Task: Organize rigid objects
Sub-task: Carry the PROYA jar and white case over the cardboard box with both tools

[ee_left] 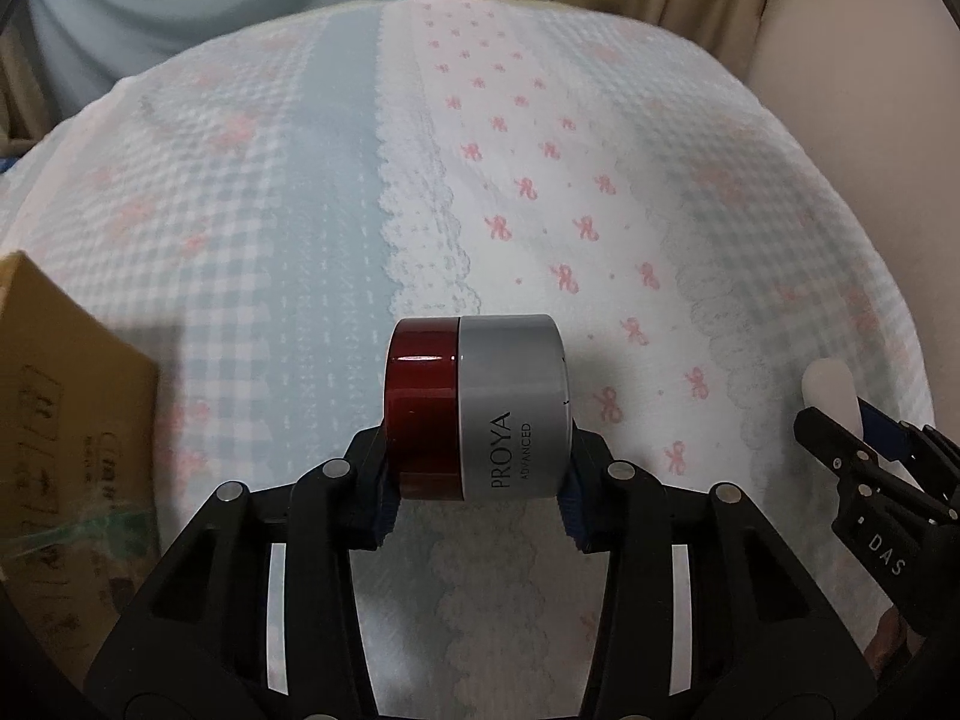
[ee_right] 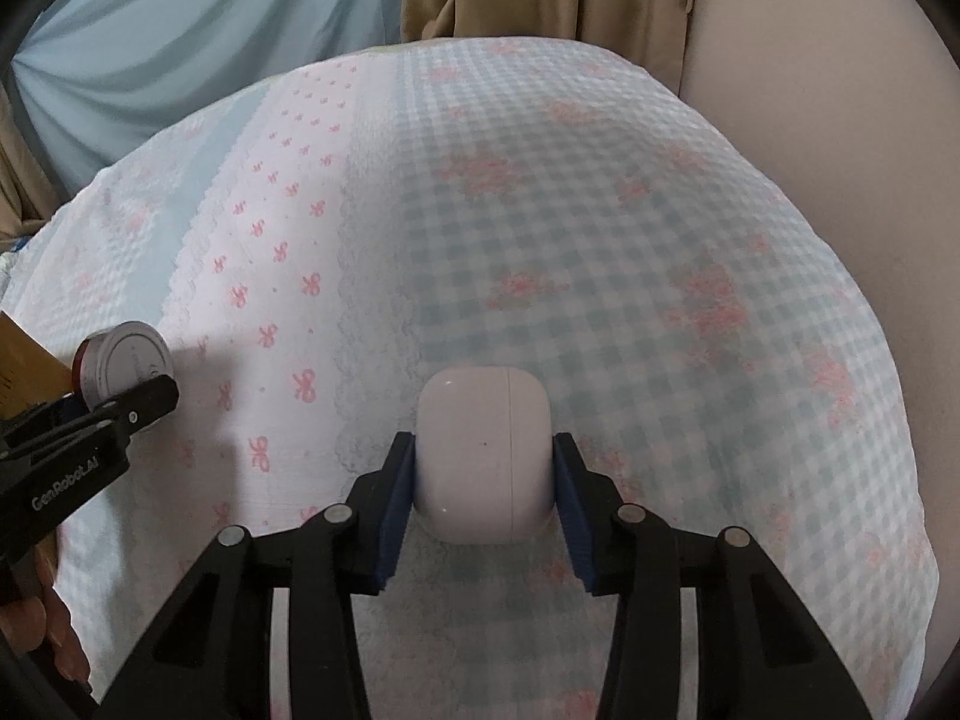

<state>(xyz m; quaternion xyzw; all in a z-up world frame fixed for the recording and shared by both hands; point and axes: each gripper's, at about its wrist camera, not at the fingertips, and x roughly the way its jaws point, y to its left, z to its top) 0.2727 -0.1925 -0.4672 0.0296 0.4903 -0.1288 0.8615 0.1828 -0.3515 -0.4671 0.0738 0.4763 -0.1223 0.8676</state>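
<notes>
Beside the cardboard box (ee_left: 66, 420), on its right, we list the holdings of both grippers over the patterned bedspread (ee_left: 540, 180). Item one: a cream jar (ee_left: 480, 408), red lid and grey body marked PROYA ADVANCED, clamped in the left gripper (ee_left: 477, 483); the blue pads press lid-end on one side and base on the other, so the jar's axis lies crosswise to the fingers, lid toward the box. From the right wrist view the same jar (ee_right: 123, 366) shows its round grey base, just in front of the box corner (ee_right: 24, 360). Item two: a white earbud case (ee_right: 485, 456), rounded, its lid seam running upright, clamped between the pads of the right gripper (ee_right: 485, 480); in the left wrist view only its pale tip (ee_left: 831, 384) shows above that gripper (ee_left: 852, 438), well right of the box. We cannot tell whether either item touches the cloth or hangs just above it. Relation that governs the next move, as we judge it: the box lies to the left of both grippers, and the left gripper with the jar is much the nearer, so the jar probably goes there first, carried leftward lid-first; the case has the whole width of the jar's gripper to cross.
</notes>
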